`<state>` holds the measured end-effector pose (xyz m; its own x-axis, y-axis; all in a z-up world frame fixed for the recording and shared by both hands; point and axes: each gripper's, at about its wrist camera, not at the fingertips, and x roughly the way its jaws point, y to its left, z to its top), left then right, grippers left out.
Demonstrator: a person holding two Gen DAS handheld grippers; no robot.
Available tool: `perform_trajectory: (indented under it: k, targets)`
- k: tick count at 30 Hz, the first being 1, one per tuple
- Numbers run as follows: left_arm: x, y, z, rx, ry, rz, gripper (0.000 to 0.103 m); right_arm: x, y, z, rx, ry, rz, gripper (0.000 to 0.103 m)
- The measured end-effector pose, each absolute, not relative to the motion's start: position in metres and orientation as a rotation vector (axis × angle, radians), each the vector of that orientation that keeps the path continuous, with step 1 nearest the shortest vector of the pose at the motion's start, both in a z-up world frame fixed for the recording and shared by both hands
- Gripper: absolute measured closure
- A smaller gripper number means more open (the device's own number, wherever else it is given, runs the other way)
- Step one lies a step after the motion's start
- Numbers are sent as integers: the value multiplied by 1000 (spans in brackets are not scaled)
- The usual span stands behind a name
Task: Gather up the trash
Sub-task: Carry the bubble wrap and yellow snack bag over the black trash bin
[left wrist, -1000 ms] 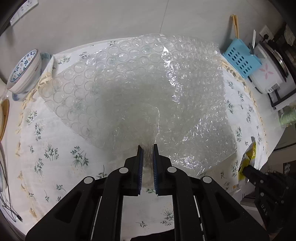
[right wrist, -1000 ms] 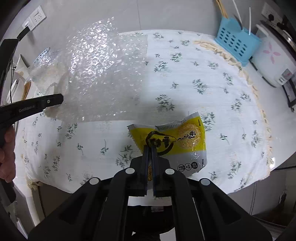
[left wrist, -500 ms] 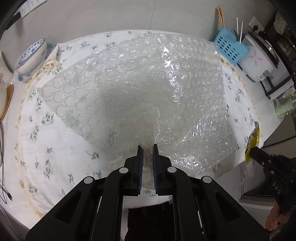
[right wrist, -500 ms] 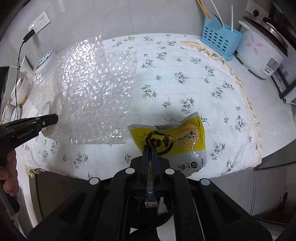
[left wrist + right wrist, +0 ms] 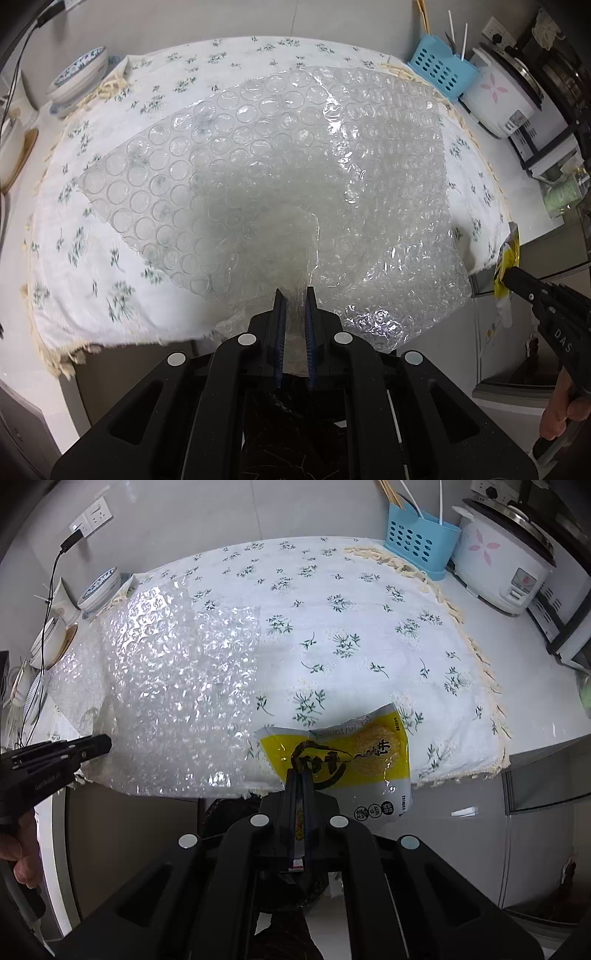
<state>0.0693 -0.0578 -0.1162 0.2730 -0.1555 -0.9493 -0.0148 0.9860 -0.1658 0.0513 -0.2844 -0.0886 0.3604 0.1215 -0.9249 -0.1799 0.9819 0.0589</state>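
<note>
Between left claw (image 5: 294, 295) pads: bubble wrap (image 5: 295, 192) corner pinched, sheet fanning away over floral cloth (image 5: 92, 258) on bench. Right claw (image 5: 300, 775) pressed on yellow wrapper (image 5: 343, 753), long axis crosswise, hanging at bench edge.

Right gripper (image 5: 300, 775) clamped on yellow wrapper (image 5: 343, 753), which hangs over near edge of floral cloth (image 5: 351, 627). Left gripper (image 5: 92, 746) at frame left, pinching bubble wrap (image 5: 177, 701); sheet lifted above cloth. Blue holder (image 5: 419, 541) and rice cooker (image 5: 502, 561) far right.
</note>
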Motion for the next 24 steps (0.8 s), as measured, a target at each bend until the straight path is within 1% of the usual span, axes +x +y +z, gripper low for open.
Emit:
perform_trajectory:
  k: [13,24]
  targets:
    - [-6,-85,-135,-157,1327,-102,94,0,-303,-101,-55,1192,208,101]
    - [-53,-99,-159,-142,1350,-104,95,-40,-311,-131,-62,1233,229,101]
